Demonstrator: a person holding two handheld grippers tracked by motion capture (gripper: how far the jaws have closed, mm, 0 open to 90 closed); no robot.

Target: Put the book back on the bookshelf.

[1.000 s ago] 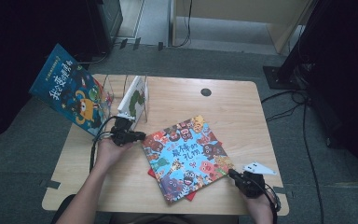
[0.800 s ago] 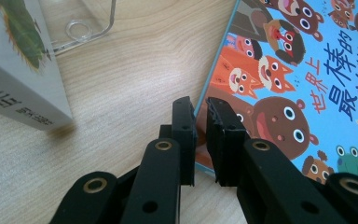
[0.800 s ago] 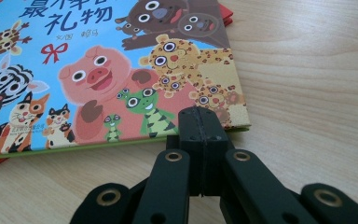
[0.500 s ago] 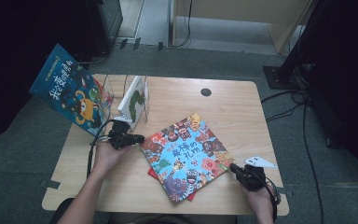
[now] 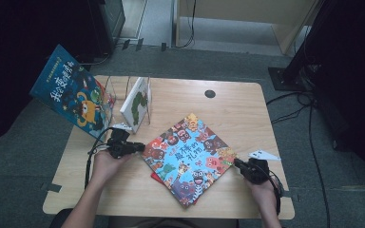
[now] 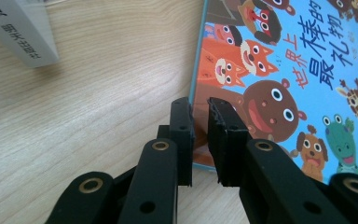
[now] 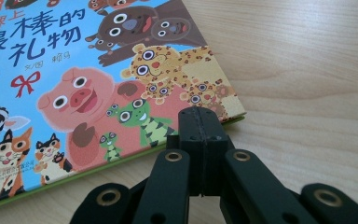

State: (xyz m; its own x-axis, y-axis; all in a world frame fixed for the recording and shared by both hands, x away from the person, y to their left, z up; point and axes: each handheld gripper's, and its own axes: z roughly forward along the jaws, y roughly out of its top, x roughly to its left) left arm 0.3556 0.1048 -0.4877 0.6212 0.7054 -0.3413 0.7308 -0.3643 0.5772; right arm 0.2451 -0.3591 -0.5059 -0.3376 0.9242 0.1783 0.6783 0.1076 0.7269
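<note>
Two grippers are working the blue animal picture book, which is lying diamond-wise on the wooden table, on top of a red book peeking out beneath it. The step in hand is judged to be nudging the book square from both corners. Pushing should be kept level and low against the cover edges, with both sides balanced so the book is pivoting rather than sliding off the one below. The left gripper is standing at the book's left corner, jaws slightly apart with a narrow gap, clamping nothing. The right gripper is resting at the right corner, jaws pressed fully together, empty, tips just touching the cover edge.
</note>
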